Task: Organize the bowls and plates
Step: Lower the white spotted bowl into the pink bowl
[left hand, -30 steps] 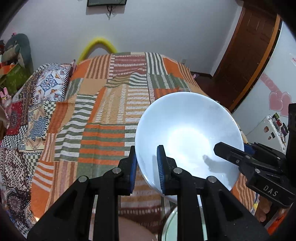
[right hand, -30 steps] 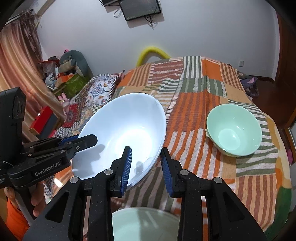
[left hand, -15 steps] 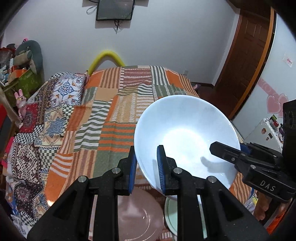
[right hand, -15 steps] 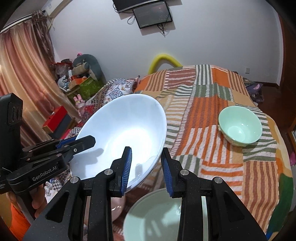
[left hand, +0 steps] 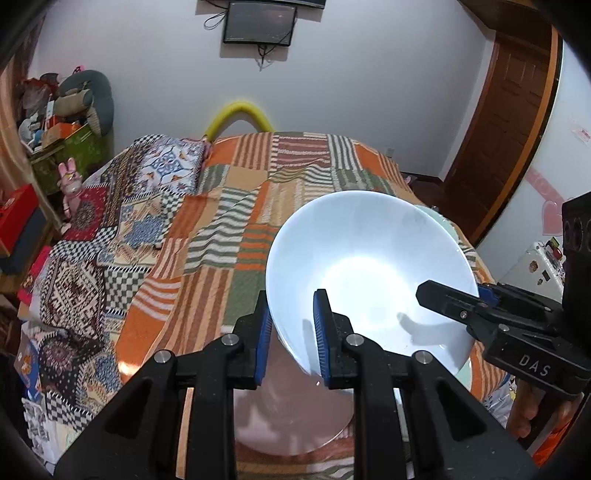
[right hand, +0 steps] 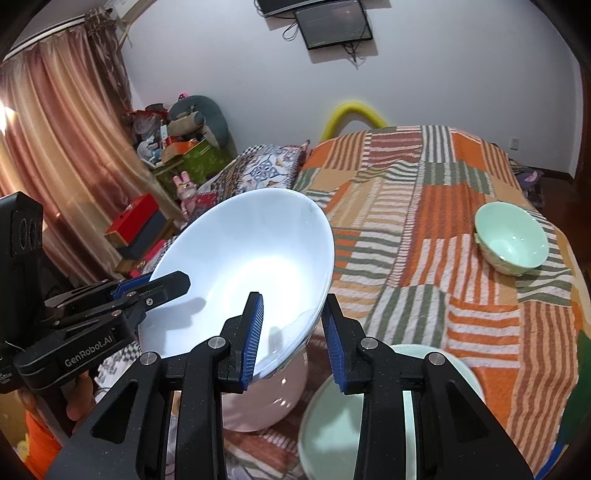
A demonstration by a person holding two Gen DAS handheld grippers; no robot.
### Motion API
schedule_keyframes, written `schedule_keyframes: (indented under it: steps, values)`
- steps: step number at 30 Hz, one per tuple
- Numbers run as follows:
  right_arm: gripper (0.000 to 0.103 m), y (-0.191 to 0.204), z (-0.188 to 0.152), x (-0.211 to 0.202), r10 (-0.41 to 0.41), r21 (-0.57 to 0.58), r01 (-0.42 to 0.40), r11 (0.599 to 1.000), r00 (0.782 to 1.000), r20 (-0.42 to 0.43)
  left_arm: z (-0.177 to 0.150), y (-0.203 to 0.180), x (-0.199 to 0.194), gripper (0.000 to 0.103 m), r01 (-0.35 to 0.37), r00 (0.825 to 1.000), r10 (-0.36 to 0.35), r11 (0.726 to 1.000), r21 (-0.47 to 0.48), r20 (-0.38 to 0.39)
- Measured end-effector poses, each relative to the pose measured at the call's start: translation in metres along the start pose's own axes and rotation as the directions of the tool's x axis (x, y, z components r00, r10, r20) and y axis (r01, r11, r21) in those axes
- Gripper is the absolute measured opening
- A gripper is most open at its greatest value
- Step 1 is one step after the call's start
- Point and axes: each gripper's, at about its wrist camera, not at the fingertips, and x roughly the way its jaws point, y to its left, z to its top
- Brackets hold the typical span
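A large white bowl (left hand: 369,266) hangs tilted above the bed, gripped at its rim from two sides. My left gripper (left hand: 292,299) is shut on the near left rim, one pad inside and one outside. My right gripper (right hand: 292,299) is shut on the bowl (right hand: 243,266) at its near right rim. Each gripper also shows in the other's view: the right gripper (left hand: 454,295) and the left gripper (right hand: 155,286). Under the bowl lie a pink plate (left hand: 295,417) and a pale green plate (right hand: 369,424). A green bowl (right hand: 511,240) rests on the quilt at the right.
The bed carries an orange, green and white striped quilt (right hand: 424,221) with a patterned blanket (left hand: 110,236) on its left side. Boxes and soft toys (right hand: 177,140) are piled by the curtain. A wooden door (left hand: 506,125) stands at the right, and a screen (left hand: 258,24) hangs on the wall.
Both grippers have drawn back and slightly up with the white bowl held between them. The pink plate and green plate have come into view beneath it, and the green bowl looks farther away.
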Motion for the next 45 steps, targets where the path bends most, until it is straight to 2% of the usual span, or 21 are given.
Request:
schedule_keyframes:
  steps: [9,22,33,45]
  values:
    - [0.03,0.018,-0.016,0.018,0.025,-0.018,-0.026,0.999,0.998,-0.052,-0.026,0.022,0.001,0.02,-0.023,0.999,0.022,0.999,-0.041,-0.033]
    - [0.03,0.027,-0.042,0.049,0.026,-0.027,-0.031,0.999,0.988,-0.155,-0.06,0.05,0.03,0.02,-0.037,0.991,0.021,0.992,-0.119,-0.135]
    - [0.03,0.029,-0.06,0.069,0.023,-0.026,-0.03,0.999,0.972,-0.235,-0.083,0.06,0.055,0.02,-0.06,0.976,0.03,0.989,-0.132,-0.216]
    - [0.03,0.028,-0.07,0.082,0.028,-0.026,-0.036,0.999,0.959,-0.282,-0.092,0.067,0.069,0.02,-0.069,0.966,0.031,0.988,-0.142,-0.256]
